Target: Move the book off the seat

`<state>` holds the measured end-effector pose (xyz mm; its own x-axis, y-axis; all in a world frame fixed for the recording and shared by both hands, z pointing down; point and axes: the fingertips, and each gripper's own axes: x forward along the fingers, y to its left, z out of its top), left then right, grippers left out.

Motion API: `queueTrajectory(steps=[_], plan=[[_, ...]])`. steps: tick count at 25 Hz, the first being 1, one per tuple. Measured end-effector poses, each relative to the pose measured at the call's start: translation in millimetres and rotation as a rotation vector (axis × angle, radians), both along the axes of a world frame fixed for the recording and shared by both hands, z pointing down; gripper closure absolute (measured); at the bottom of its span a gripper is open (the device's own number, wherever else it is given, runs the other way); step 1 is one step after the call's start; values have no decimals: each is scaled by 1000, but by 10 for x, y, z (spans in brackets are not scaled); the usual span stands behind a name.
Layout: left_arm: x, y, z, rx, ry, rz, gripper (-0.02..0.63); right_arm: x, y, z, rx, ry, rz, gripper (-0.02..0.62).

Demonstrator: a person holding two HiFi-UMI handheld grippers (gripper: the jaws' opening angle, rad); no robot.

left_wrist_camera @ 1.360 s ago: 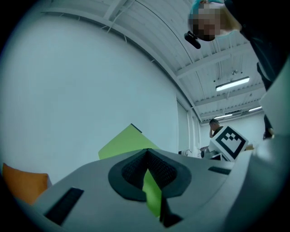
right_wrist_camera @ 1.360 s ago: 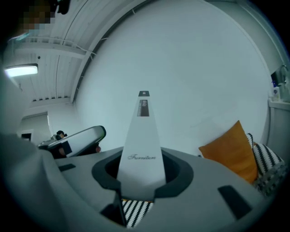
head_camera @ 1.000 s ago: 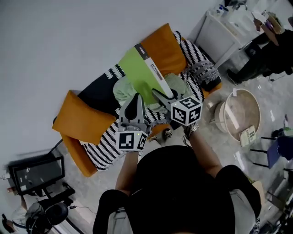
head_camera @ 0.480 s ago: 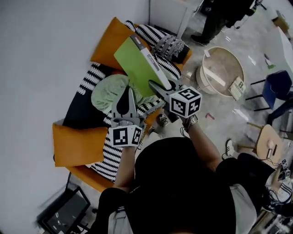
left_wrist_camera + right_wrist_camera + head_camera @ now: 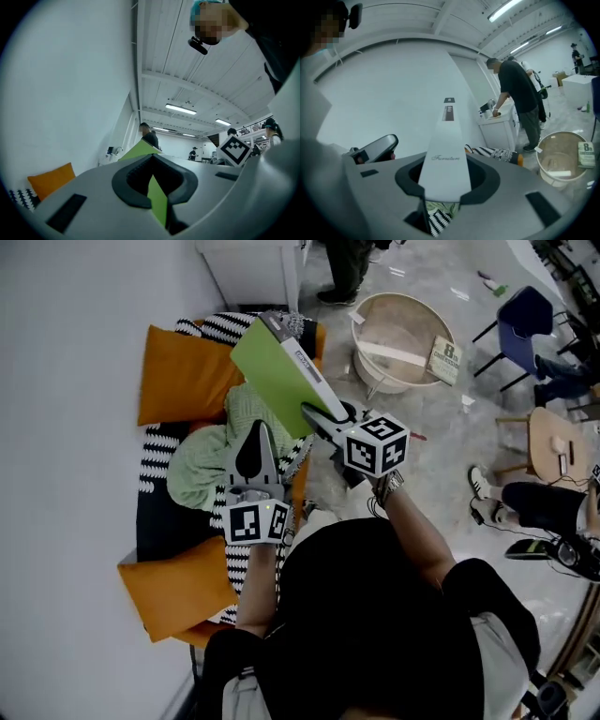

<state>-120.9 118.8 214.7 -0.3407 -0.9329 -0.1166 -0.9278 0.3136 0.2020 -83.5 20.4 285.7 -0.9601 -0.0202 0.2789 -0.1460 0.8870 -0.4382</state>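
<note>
The book [image 5: 279,371] has a lime-green cover and a white spine [image 5: 445,140]. It is lifted and tilted above the striped sofa seat [image 5: 159,479]. My right gripper [image 5: 323,418] is shut on its near end, the spine running away between the jaws. My left gripper [image 5: 255,432] hovers just left of the book, over a pale green cloth [image 5: 202,470]. In the left gripper view a lime-green sliver [image 5: 157,201] shows in the narrow slit between the jaws; whether the pads press on it I cannot tell.
Orange cushions lie at the sofa's far end [image 5: 183,376] and near end [image 5: 178,587]. A round beige tub [image 5: 403,329] stands on the floor right of the sofa, a white cabinet [image 5: 253,268] behind it. A person [image 5: 518,101] stands there. Chairs [image 5: 525,329] are further right.
Both grippers and the book have swung together to the right, away from the wall. The sofa has slid leftward in view and the tub has come closer. The right grip is unchanged.
</note>
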Motion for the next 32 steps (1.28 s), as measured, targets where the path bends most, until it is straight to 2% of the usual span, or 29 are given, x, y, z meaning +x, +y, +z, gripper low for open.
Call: queueTrajectory(steps=[4,13,17,23,32], plan=[[348,-377,-90,3,-17,83,597,367,-415,-80,-6,-18,91,448],[989,-1260,-44,-18,-21,198,597,1066,-1245,44,-36,-14,205,448],[1304,-1728,-26,-37,-20,219,597,1386,-1788,99,-77,-22,248,448],[1697,-2408,5,-52,-28,234,597,1816,-2537,101,-88,-54,289,448],[2397,-3326,54,-76,-43,337,597,2558,-3338,316,-139,-55,395,448]])
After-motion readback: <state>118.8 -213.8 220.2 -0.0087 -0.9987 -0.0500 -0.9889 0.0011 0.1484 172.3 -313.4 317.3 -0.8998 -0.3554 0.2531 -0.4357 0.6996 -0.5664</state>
